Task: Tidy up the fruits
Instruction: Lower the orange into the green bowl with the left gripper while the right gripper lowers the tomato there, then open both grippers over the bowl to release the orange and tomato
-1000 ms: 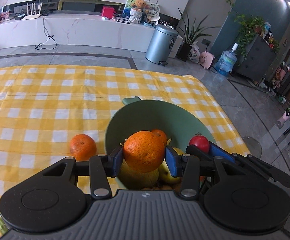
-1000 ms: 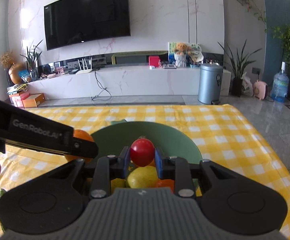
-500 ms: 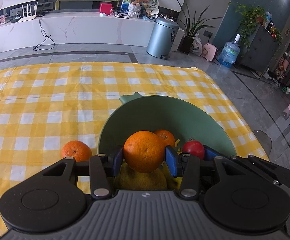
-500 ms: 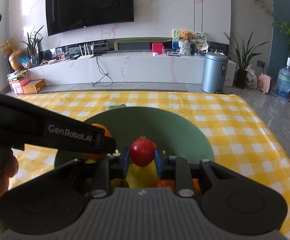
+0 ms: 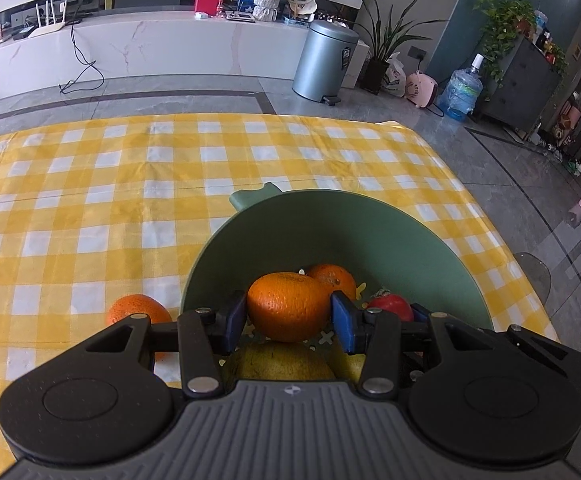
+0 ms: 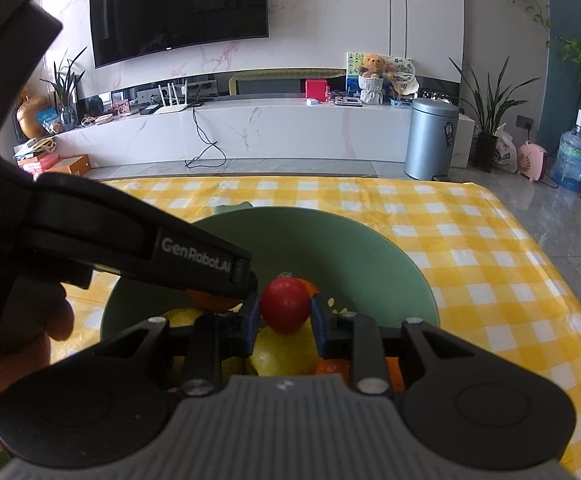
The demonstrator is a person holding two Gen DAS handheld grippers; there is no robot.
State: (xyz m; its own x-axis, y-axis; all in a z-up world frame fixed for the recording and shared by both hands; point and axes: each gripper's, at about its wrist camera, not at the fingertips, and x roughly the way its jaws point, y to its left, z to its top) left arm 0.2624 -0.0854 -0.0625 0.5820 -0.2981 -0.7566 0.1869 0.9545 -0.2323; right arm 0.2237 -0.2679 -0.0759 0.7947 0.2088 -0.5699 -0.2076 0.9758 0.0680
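My left gripper (image 5: 289, 318) is shut on an orange (image 5: 288, 306), held just over the green bowl (image 5: 390, 236). Inside the bowl lie another orange (image 5: 332, 276), a yellow pear-like fruit (image 5: 282, 362) and more yellow fruit. My right gripper (image 6: 284, 314) is shut on a small red tomato (image 6: 285, 306), also above the bowl (image 6: 330, 248), over a lemon (image 6: 284, 354). The tomato (image 5: 388, 308) and the right gripper's blue pad show at the right in the left wrist view. The left gripper's black body (image 6: 130, 244) crosses the right wrist view.
A loose orange (image 5: 138, 312) lies on the yellow checked tablecloth (image 5: 90, 208) left of the bowl. A person's hand (image 6: 18, 344) holds the left gripper. The table's right edge (image 5: 502, 240) drops to a grey tiled floor. A bin and plants stand far behind.
Both grippers have come down and forward over the bowl with their fruit. The bowl looks larger and closer in both views; the left gripper's body now covers more of the right wrist view.
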